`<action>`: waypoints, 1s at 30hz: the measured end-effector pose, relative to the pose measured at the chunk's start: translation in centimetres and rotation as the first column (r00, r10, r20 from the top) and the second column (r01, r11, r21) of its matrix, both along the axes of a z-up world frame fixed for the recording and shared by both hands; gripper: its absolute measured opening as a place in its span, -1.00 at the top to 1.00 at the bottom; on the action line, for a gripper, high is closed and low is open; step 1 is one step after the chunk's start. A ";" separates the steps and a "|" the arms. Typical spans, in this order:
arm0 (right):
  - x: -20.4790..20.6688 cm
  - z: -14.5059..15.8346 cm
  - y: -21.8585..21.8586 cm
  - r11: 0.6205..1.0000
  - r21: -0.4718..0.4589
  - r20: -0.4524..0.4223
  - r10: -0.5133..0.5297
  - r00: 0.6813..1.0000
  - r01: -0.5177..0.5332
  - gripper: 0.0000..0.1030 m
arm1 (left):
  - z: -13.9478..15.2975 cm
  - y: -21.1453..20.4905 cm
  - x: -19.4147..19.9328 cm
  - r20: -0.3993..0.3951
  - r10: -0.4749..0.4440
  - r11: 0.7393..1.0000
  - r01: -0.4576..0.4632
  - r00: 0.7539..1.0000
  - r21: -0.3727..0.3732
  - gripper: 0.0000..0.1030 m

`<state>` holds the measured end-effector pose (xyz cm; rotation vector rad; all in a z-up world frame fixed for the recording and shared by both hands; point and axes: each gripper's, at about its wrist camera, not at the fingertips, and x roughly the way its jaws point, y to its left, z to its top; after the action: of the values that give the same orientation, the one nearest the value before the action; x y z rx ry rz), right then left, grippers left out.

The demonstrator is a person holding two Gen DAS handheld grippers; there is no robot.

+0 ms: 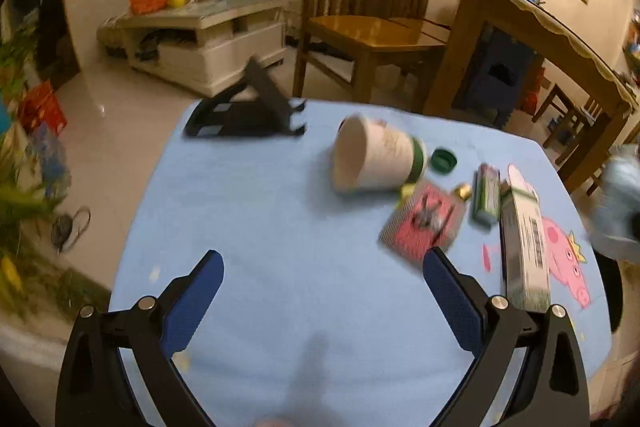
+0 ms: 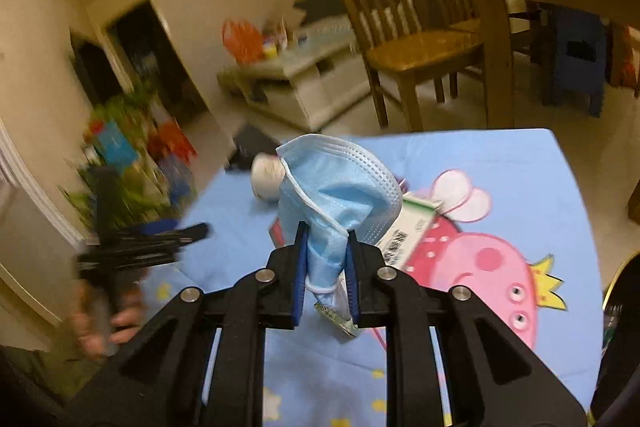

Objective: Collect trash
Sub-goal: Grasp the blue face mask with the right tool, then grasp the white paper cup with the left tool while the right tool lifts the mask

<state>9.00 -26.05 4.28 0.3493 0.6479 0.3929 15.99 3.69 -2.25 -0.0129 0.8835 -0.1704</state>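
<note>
Your right gripper [image 2: 325, 247] is clamped on the blue face mask [image 2: 340, 183], lifted above the table [image 2: 520, 155]. It's light and floppy; pinch bunched fabric. Your left gripper [image 1: 324, 267] is spread wide, with 1 tipped paper cup [image 1: 372, 157] ahead.

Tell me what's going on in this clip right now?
A person is clearing trash off a blue cartoon-print tablecloth with two handheld grippers. The right gripper has its jaws shut on a crumpled light-blue face mask, held above the table. The left gripper is open and empty, facing a tipped-over white paper cup and small boxes.
</note>
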 end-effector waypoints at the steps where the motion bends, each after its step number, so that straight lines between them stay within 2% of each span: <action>1: -0.2 0.2 -1.2 0.999 0.034 0.004 -0.010 1.000 0.010 0.67 | 0.0 -0.8 1.3 -0.001 0.002 1.000 -0.002 1.000 0.017 -0.87; 5: -0.3 0.1 -4.0 0.996 0.080 0.002 -0.036 0.999 0.036 0.67 | -0.6 -3.9 5.4 -0.017 -0.018 1.000 0.018 1.000 0.021 -0.87; 9: -0.1 0.0 -4.4 0.996 0.085 -0.006 -0.025 1.000 0.025 0.67 | -1.6 -7.6 8.1 -0.021 -0.029 0.997 0.031 0.999 0.073 -0.87; 12: 0.2 0.0 -4.2 0.997 0.078 -0.009 -0.006 1.000 0.007 0.67 | -2.5 -9.2 9.3 -0.020 0.010 0.991 -0.007 1.000 0.132 -0.87; 15: 0.6 0.0 -4.1 0.997 0.082 -0.007 0.005 1.000 -0.004 0.67 | -4.0 -8.5 10.2 -0.101 0.064 0.994 -0.055 0.993 0.093 -0.28; 16: 0.7 0.1 -4.1 0.996 0.085 -0.005 0.006 1.000 -0.006 0.67 | -4.4 -7.9 10.2 -0.125 0.080 0.994 -0.071 0.989 0.077 -0.27; 17: 0.8 0.1 -3.9 0.996 0.086 -0.004 0.007 1.000 -0.006 0.67 | -4.5 -7.4 10.0 -0.126 0.105 0.992 -0.095 0.986 0.084 -0.24; 18: 0.8 0.1 -4.1 0.996 0.090 -0.002 0.004 1.000 -0.004 0.66 | -4.5 -6.8 9.4 -0.119 0.121 0.989 -0.109 0.985 0.103 -0.08; 19: 0.8 0.2 -4.0 0.996 0.093 0.000 0.002 1.000 -0.002 0.66 | -4.4 -6.6 8.9 -0.121 0.124 0.988 -0.111 0.985 0.112 0.18; 20: 0.7 0.3 -4.1 0.995 0.099 0.003 0.000 1.000 0.000 0.66 | -4.3 -6.1 7.9 -0.130 0.123 0.988 -0.109 0.984 0.109 0.33; 21: 0.8 0.3 -4.0 0.995 0.100 0.005 -0.001 1.000 0.000 0.66 | -4.2 -5.5 6.7 -0.135 0.115 0.991 -0.104 0.984 0.090 0.40; 24: 0.3 0.5 -4.0 0.994 0.109 0.013 -0.001 1.000 -0.001 0.66 | -3.5 -4.0 3.0 -0.120 0.128 0.990 -0.119 0.985 0.077 0.40; 27: -0.1 0.4 -3.9 0.993 0.116 0.016 -0.002 1.000 0.000 0.66 | -3.3 -2.4 0.1 -0.140 0.136 0.991 -0.133 0.981 0.027 0.40; 30: -0.9 0.4 -4.0 0.991 0.132 0.020 -0.005 1.000 0.002 0.66 | -3.5 -1.6 -3.4 -0.154 0.109 0.994 -0.110 0.982 0.003 0.40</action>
<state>8.09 -30.09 4.67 0.4714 0.6029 0.4364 12.62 2.12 -5.73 -0.0806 1.0338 -0.0698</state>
